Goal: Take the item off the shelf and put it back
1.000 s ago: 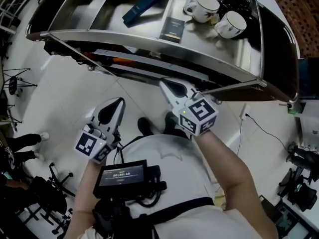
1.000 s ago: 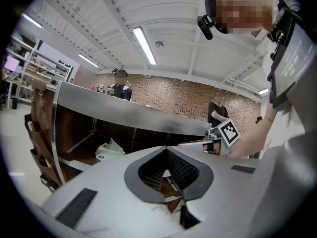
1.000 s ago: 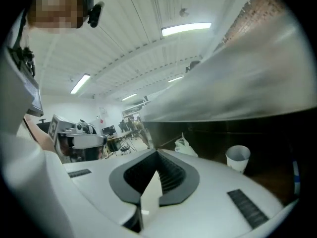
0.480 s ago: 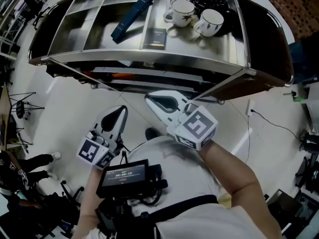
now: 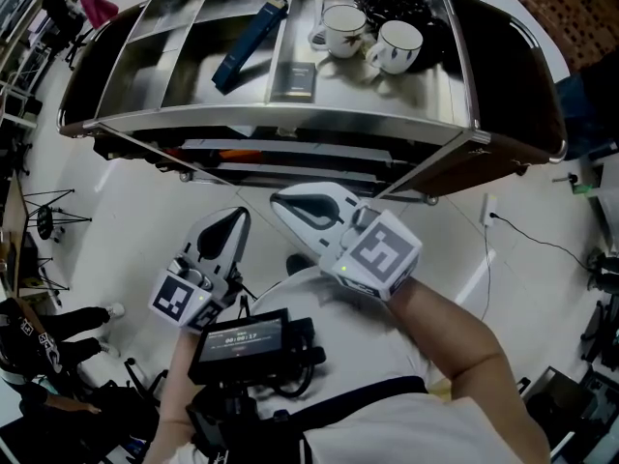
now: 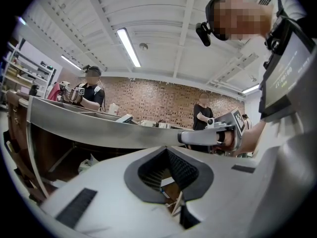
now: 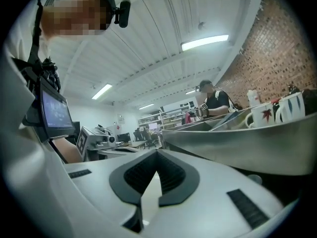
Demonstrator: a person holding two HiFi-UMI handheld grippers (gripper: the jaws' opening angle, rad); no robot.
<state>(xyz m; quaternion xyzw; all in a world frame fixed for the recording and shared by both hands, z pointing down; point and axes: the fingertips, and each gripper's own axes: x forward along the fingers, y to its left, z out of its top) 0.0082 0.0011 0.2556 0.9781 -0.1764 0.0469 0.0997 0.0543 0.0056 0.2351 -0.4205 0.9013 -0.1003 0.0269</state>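
A white tiled floor (image 5: 145, 191) is seen below, and a black cable (image 5: 527, 244) is run across it from a white socket (image 5: 486, 211). Black stands (image 5: 44, 222) are set at its left edge. The far wall (image 6: 158, 102) is faced in red brick. The ceiling (image 6: 163, 29) is painted white and ribbed with beams, and lit strip lights (image 6: 128, 47) are mounted along it. Open racks (image 7: 166, 117) and desks with monitors (image 7: 123, 137) are ranged in the distance.
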